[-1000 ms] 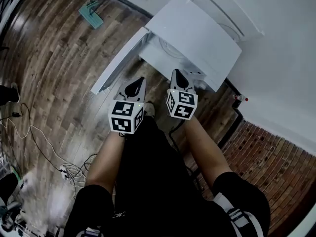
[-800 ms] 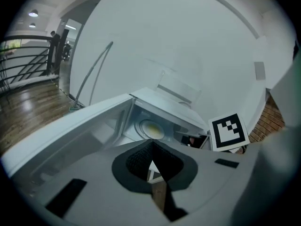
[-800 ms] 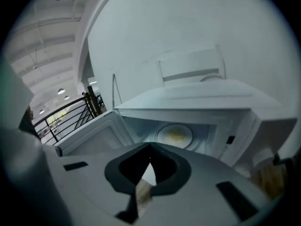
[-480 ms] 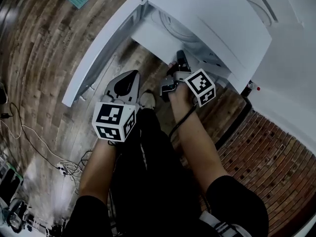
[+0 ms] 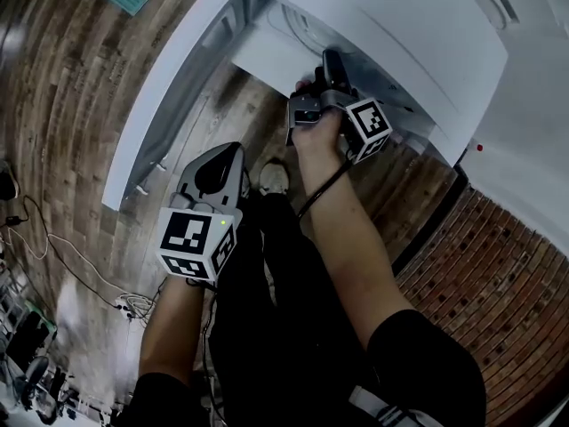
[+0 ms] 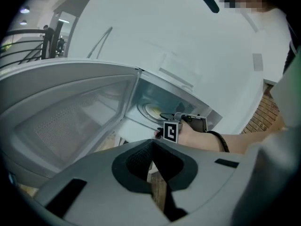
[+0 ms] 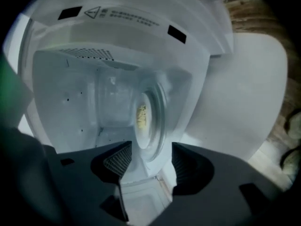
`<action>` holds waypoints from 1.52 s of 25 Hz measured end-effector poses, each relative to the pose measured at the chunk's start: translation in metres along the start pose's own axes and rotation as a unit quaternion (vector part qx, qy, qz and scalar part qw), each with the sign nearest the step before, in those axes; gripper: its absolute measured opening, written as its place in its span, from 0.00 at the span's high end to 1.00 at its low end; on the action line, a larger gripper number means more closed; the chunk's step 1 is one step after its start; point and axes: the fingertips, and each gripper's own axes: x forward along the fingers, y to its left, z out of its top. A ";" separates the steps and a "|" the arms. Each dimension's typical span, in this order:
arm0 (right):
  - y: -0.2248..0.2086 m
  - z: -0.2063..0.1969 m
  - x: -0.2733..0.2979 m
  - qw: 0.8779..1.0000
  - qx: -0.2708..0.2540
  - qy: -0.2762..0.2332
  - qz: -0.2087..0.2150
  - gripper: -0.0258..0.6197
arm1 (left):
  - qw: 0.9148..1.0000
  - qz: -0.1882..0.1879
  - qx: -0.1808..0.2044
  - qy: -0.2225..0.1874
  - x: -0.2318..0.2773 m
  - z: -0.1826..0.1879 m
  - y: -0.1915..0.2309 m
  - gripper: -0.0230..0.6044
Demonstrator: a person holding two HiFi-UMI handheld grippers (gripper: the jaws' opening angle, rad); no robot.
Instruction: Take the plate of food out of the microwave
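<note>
Right gripper [image 7: 149, 167], at the microwave [image 5: 391, 34] mouth, is opening its jaws, pinching nothing. The plate [image 7: 153, 126] of yellowish food [image 7: 141, 117] sits inside, its near rim seemingly just between the pads. Ease farther in, then close squarely. Left gripper [image 6: 153, 161] hangs nearer, jaws together.

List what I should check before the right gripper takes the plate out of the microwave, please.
1. Microwave door swung open: ok.
2. Plate with food sits inside the cavity: ok.
3. Right gripper jaws opening, pressing on nothing: ok.
4. Plate rim lined up with the gap between the jaws: ok.
5. Rim far enough into that gap: cannot tell.
6. Left gripper shut, empty, back from the opening: ok.
</note>
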 end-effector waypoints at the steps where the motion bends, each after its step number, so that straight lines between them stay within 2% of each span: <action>1: -0.003 0.000 0.004 1.000 0.005 -0.003 -0.008 0.54 | 1.000 0.001 0.000 0.000 -0.001 0.000 0.002 0.97; 8: -0.013 0.008 0.023 0.997 0.036 -0.033 -0.062 0.48 | 1.000 0.006 -0.001 0.007 -0.002 -0.003 0.015 0.97; 19: -0.028 0.011 0.031 0.987 0.050 -0.062 -0.139 0.49 | 1.000 -0.001 -0.001 0.023 0.001 -0.016 0.017 0.97; 27: -0.032 0.011 0.024 0.989 0.051 -0.063 -0.124 0.48 | 1.000 -0.003 -0.004 0.025 0.002 -0.016 0.021 0.97; 34: -0.041 0.000 0.007 0.993 0.031 -0.039 -0.104 0.48 | 1.000 -0.009 0.000 0.025 0.005 -0.013 0.019 0.97; 38: -0.037 -0.004 0.001 0.997 0.004 -0.019 -0.071 0.59 | 1.000 -0.009 0.001 0.030 0.006 -0.017 0.019 0.97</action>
